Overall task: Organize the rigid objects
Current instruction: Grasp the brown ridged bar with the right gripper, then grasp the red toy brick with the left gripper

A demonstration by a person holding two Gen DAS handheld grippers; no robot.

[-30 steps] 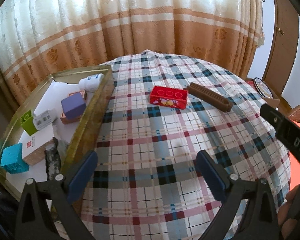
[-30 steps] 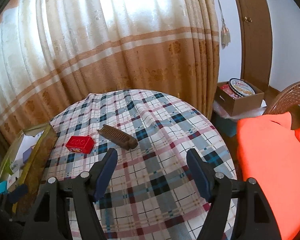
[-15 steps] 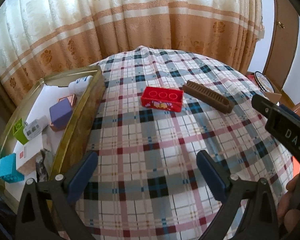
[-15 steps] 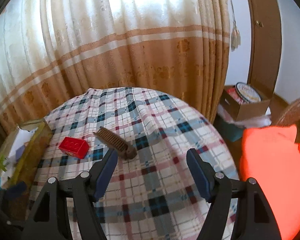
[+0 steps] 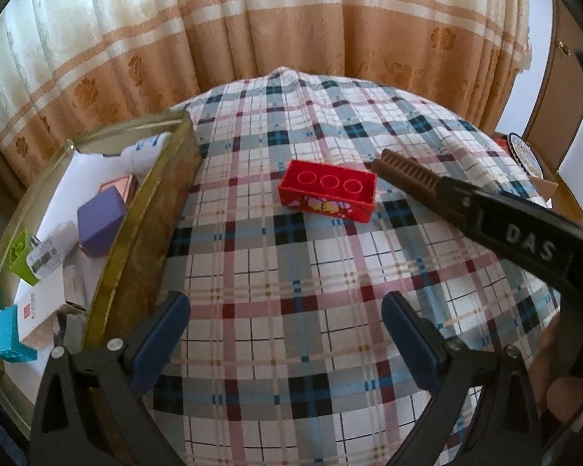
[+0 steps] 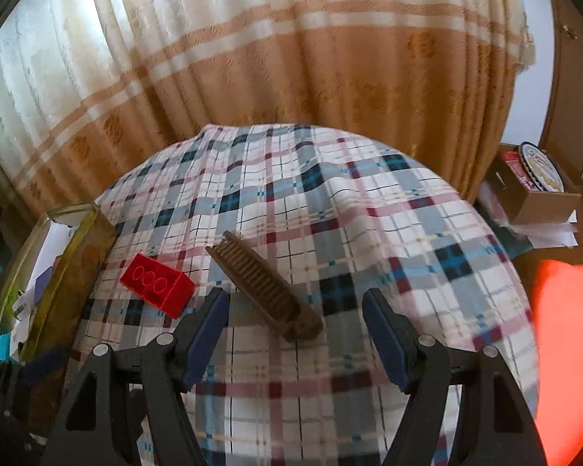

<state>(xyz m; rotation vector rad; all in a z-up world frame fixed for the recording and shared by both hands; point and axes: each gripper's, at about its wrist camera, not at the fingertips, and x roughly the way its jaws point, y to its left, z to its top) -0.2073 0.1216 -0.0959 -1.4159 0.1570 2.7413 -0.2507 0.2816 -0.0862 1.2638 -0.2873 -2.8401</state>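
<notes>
- Round table under plaid cloth [image 5: 291, 310], cream-and-tan striped curtain [image 5: 291, 39] right behind it.
- Glass tray [image 5: 109, 248] with gold rim at left edge of table; holds purple block [image 5: 99, 219], green brick [image 5: 19, 258], cyan brick [image 5: 6, 334], white bottle [image 5: 145, 153], white boxes and small items, packed close together.
- Red brick [image 5: 328, 190] lying hollow side up on the cloth, outside tray, well right of its wall.
- Brown comb [image 6: 264, 285] just beside the red brick, lying diagonally, teeth up; near end partly hidden in left view by the other tool's black arm.
- Left gripper [image 5: 285, 343]: jaws spread wide, nothing between blue pads, hanging over bare cloth on the near side of the red brick, tray wall just to its left.
- Right gripper [image 6: 295, 332]: jaws apart, not clamping; thick end of comb sits in the gap between fingertips, no pad touching it.
- Right-view edges smeared by motion blur, centre sharp enough.
- Off-table right: cardboard box [image 6: 540, 198] with a round tin on top, orange fabric [image 6: 567, 330] at lower right.
- Part of a hand visible at lower right of left view, gripping the right tool's handle; contact detail unclear.
</notes>
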